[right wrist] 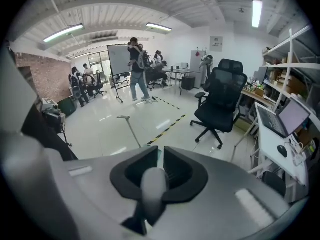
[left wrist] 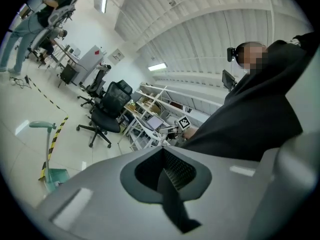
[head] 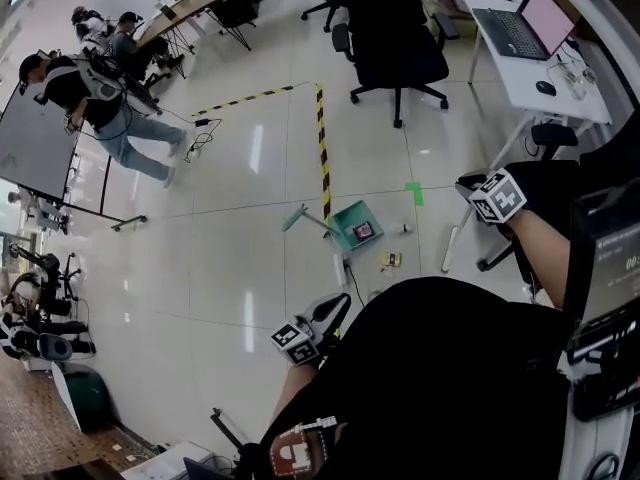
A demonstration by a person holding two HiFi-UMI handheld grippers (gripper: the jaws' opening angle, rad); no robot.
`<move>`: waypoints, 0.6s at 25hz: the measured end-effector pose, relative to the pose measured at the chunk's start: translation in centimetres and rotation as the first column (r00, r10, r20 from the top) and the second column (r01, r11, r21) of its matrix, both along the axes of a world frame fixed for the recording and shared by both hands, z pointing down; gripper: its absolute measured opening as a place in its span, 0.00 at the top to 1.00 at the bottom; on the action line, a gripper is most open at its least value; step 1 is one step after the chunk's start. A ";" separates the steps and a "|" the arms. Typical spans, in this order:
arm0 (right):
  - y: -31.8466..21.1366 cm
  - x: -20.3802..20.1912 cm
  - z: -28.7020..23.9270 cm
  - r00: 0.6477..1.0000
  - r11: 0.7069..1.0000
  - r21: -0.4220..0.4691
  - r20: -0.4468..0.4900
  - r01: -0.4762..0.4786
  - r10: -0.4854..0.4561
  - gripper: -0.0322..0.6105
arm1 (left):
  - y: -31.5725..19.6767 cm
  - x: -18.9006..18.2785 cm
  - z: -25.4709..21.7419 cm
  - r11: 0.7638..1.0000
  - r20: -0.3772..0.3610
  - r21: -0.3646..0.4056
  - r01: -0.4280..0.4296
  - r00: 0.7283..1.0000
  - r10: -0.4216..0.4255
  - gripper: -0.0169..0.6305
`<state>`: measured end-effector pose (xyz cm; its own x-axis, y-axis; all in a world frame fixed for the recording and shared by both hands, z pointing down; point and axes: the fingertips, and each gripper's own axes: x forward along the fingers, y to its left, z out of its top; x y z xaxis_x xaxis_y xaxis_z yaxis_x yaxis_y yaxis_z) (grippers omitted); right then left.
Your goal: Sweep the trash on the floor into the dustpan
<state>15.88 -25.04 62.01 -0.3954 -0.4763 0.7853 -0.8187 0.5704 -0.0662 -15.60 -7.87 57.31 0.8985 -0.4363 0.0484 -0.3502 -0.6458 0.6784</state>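
The teal dustpan (head: 356, 226) stands on the white floor with its long handle (head: 296, 216) leaning to the left; it also shows in the left gripper view, dustpan (left wrist: 54, 177). A small yellow scrap (head: 390, 260) and a small white bit (head: 406, 229) lie just to its right. My right gripper (head: 480, 190) is shut on a white broom handle (right wrist: 152, 184), which hangs down as a white stick (head: 450, 248) right of the trash. My left gripper (head: 335, 313) hovers near my body, below the dustpan, its jaws together (left wrist: 162, 156) with nothing clearly held.
Yellow-black tape (head: 323, 153) runs across the floor above the dustpan, with a green patch (head: 414, 193) nearby. A black office chair (head: 398, 53) and a white desk (head: 540, 78) with a laptop stand at the back right. People stand far left (head: 100, 108).
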 end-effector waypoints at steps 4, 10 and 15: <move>-3.0 -3.0 -0.7 0.999 1.000 0.012 -0.025 -0.028 0.029 0.90 | -3.2 -4.0 1.0 0.999 0.029 -0.008 -0.040 0.999 0.041 0.97; -6.3 -6.5 1.7 0.999 0.999 0.006 0.012 0.040 -0.040 0.90 | -4.4 -5.9 2.5 0.999 0.110 -0.049 0.013 0.994 -0.008 0.97; -10.2 -9.1 4.2 0.990 0.994 0.005 0.079 0.113 -0.113 0.90 | -2.7 -5.3 1.5 0.989 0.158 -0.087 0.119 0.982 -0.105 0.97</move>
<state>6.83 -35.22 66.24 -0.5080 -0.4255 0.7489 -0.7409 0.6594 -0.1279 -20.94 -10.54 58.80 0.8229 -0.5204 0.2281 -0.5210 -0.5310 0.6682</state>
